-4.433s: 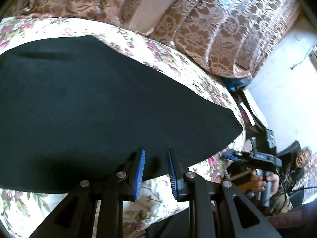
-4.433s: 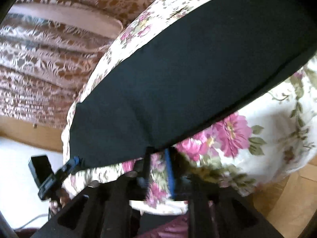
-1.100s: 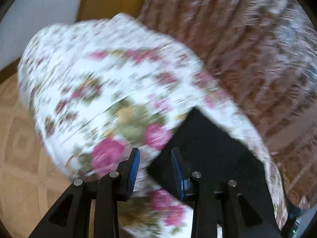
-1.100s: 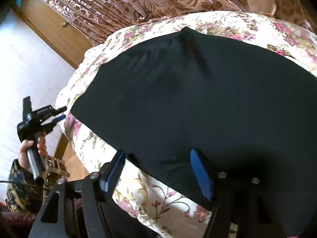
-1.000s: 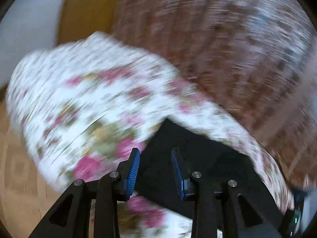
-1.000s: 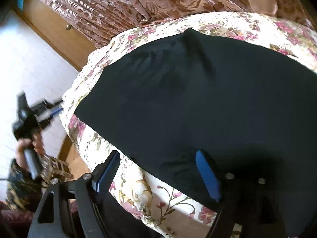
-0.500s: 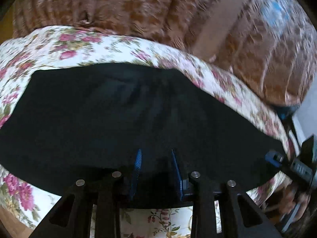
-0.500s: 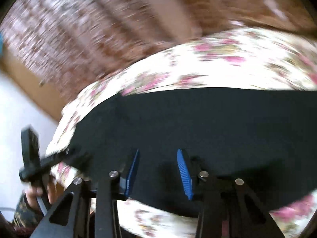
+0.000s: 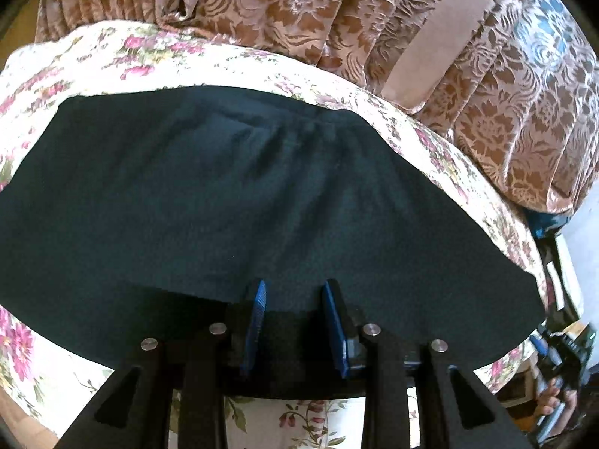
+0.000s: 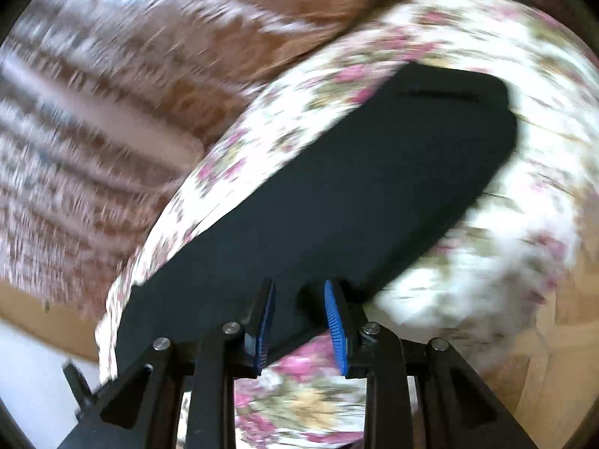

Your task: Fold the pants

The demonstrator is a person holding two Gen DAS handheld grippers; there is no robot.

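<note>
Left wrist view: the left gripper [image 9: 294, 299] hangs over the near edge of the black pants [image 9: 262, 202], jaws parted, gripping nothing. Right wrist view, blurred: the right gripper [image 10: 299, 308] has just been closing its jaws, pants fabric [image 10: 337, 187] between them, pads not visibly pressing. The pants lie flat on a floral cover [image 9: 112, 48], patterned curtains [image 9: 449, 37] beyond.

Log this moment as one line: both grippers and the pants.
black fabric pants: flat on floral cloth | left gripper: open over near edge | right gripper: jaws just closing, pants corner between, grip unclear
</note>
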